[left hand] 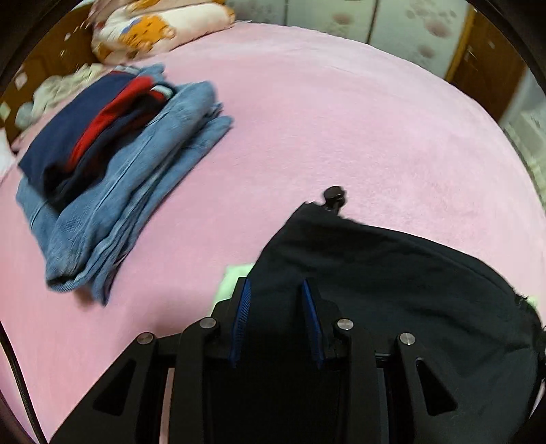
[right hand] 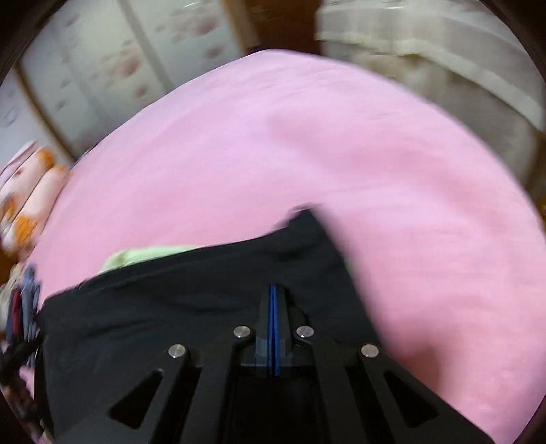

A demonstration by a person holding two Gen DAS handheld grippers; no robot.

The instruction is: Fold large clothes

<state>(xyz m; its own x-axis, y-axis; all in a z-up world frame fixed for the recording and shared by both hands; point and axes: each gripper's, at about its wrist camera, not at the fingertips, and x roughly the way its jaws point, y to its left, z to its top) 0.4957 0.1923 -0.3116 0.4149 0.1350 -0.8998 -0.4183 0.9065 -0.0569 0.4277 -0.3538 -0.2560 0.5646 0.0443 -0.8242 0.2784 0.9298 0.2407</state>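
1. Black garment (left hand: 392, 273): lies on the pink bedspread (left hand: 324, 129), lower right of the left wrist view. Its near edge is hidden under the gripper frame and its right side is cut off by the lens rim. The type of garment cannot be made out.
2. Left gripper (left hand: 277, 290): lower centre of its own view. The blue-padded fingers (left hand: 243, 307) stand narrowly apart with black cloth bunched between them. The dark gap hides whether the pads press on the cloth.
3. Right gripper (right hand: 274, 290): lower centre of the right wrist view. Its fingers are closed together, the blue pads meeting in a thin line, tips over the black garment. Whether any cloth is pinched there cannot be told.
4. Light green cloth (left hand: 235, 276): a small patch shows beyond the garment's far edge. The rest is covered.
5. Small black knob (left hand: 334, 198): just past the garment's upper corner. What it is stays unclear.
6. Folded stack (left hand: 112, 177): upper left of the left wrist view, well apart from the garment, with navy and red items on blue denim.
7. Printed pillow (left hand: 150, 27): top left, partly cut off.
8. The right wrist view is blurred throughout, and its background cannot be read.
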